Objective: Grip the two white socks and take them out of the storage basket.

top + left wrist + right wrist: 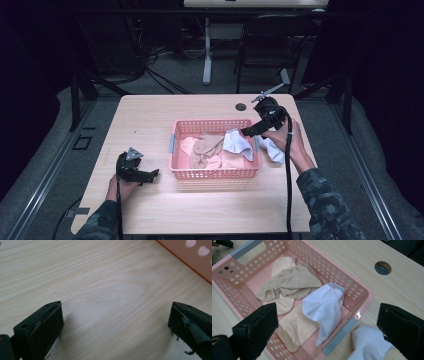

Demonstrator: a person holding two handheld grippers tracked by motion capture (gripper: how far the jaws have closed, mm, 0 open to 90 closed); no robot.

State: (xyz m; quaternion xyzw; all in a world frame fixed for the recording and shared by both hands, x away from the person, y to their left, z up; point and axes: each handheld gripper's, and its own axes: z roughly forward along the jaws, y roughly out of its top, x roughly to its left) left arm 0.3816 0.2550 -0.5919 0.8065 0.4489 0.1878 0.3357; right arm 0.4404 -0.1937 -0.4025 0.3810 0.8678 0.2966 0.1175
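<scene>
Far left, the left gripper point(150, 175) sits low on the tabletop point(150, 120) w/ the person's left hand point(120, 189) behind it, jaws spread wide and nothing between them; its own view shows bare wood grain under the jaws and just a corner of the pink basket point(197, 257) at top right. Looks parked, prob. waiting its turn and kept out of the way. Mid-table, the pink basket point(175, 150) stands square to the person, within easy reach of both arms. Inside: a tan sock point(289, 282) crumpled on top of a peach sock point(297, 327) lying flat on the floor of it. A white sock point(324, 307) lies partly in, draped up toward the right rim, near the grey handle strip point(339, 336), so it seems dropped in from that side. Right of the basket, another white sock point(369, 345) lies on the tabletop just outside the rim, not yet in. The right gripper point(252, 131) hangs over the basket's right end, jaws spread, pinching nothing; the right hand point(292, 142) tilts it down toward the socks. My guess: it's lined up to fetch the outside sock next, since that's the one left out.
</scene>
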